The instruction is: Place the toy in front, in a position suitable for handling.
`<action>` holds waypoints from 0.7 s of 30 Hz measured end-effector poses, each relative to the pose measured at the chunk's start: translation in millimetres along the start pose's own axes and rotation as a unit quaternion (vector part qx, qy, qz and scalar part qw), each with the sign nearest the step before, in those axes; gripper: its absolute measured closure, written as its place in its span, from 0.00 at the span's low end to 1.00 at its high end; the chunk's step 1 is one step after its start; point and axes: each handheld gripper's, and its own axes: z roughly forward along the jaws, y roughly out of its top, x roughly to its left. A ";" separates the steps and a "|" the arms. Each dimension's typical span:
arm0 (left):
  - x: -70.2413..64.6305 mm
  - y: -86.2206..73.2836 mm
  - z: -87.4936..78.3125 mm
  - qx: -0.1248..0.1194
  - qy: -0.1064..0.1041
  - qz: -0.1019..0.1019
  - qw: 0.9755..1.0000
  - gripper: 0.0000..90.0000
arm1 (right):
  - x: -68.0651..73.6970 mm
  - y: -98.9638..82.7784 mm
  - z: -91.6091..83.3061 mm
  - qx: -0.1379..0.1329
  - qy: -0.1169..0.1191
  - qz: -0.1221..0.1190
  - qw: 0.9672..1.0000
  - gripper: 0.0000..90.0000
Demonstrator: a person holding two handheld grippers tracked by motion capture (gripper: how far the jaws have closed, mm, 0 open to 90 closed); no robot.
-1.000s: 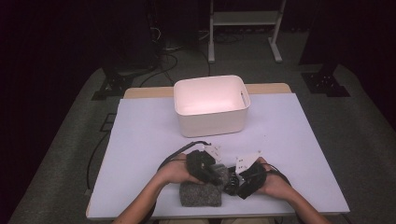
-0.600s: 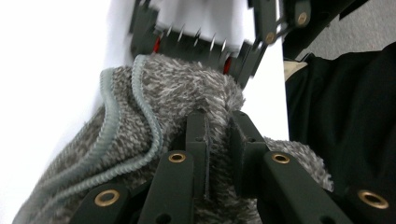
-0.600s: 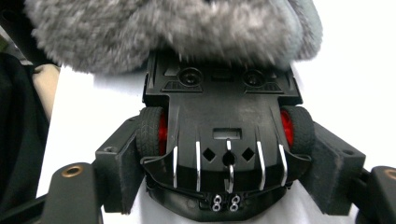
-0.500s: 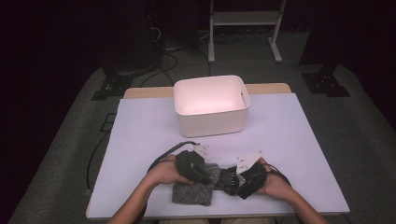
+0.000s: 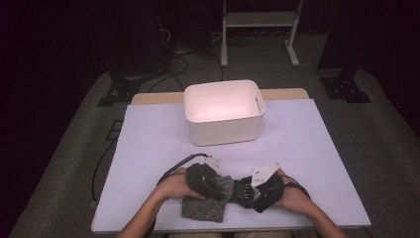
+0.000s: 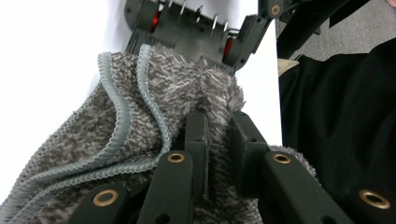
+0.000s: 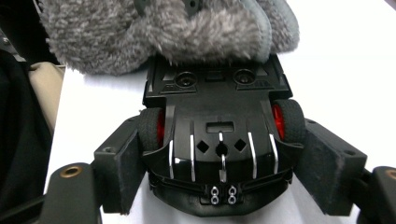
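A black toy car with red wheel hubs lies belly-up between the pads of my right gripper, which press on its two sides. My left gripper is shut on a fold of grey fluffy cloth, and the cloth lies against the car's end. In the high view both hands meet near the table's front edge. There the left gripper faces the right gripper, and the rest of the cloth lies on the table below them.
A white open bin stands at the back middle of the pale table. Black cables trail from both grippers by the hands. Dark clothing of the person sits just past the table's near edge.
My left hand and the cloth have shifted a little to the left along the car. The right hand with the car has stayed still.
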 end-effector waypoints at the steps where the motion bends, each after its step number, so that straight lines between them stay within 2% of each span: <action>1: -0.5 3.2 1.6 -0.001 0.000 0.003 1.000 0.88 | -0.6 -0.3 -0.1 -0.001 0.001 0.001 1.000 0.26; 3: -0.7 6.1 3.1 -0.002 -0.001 0.007 1.000 0.88 | -2.1 -2.1 0.2 -0.006 0.007 0.013 1.000 0.26; 4: -2.1 12.8 6.8 -0.004 0.001 0.017 1.000 0.87 | -2.5 -3.1 0.5 -0.008 0.011 0.018 1.000 0.26; 5: -2.1 12.8 6.8 -0.004 0.001 0.017 1.000 0.87 | -3.0 -4.2 0.9 -0.006 0.012 0.019 1.000 0.26; 6: -3.6 19.3 10.8 0.000 0.001 0.027 1.000 0.87 | -3.0 -5.2 1.8 -0.006 0.013 0.019 1.000 0.26; 10: -5.9 24.6 14.7 0.003 0.003 0.036 0.999 0.87 | -1.9 -8.6 4.7 -0.002 0.014 0.015 1.000 0.26; 14: -4.6 20.7 11.1 0.004 0.002 0.028 1.000 0.87 | -2.5 -8.3 5.5 0.001 0.010 0.003 1.000 0.26; 15: -4.2 16.5 6.1 0.006 0.010 0.026 1.000 0.87 | -3.9 -8.6 5.5 -0.002 0.011 0.003 1.000 0.26; 17: -3.7 13.8 3.1 0.007 0.014 0.022 1.000 0.87 | -4.9 -8.6 5.4 -0.003 0.015 0.008 1.000 0.26; 21: 2.3 -4.5 -11.5 0.003 0.025 0.000 1.000 0.86 | -6.1 -8.4 4.8 -0.005 0.020 0.018 1.000 0.26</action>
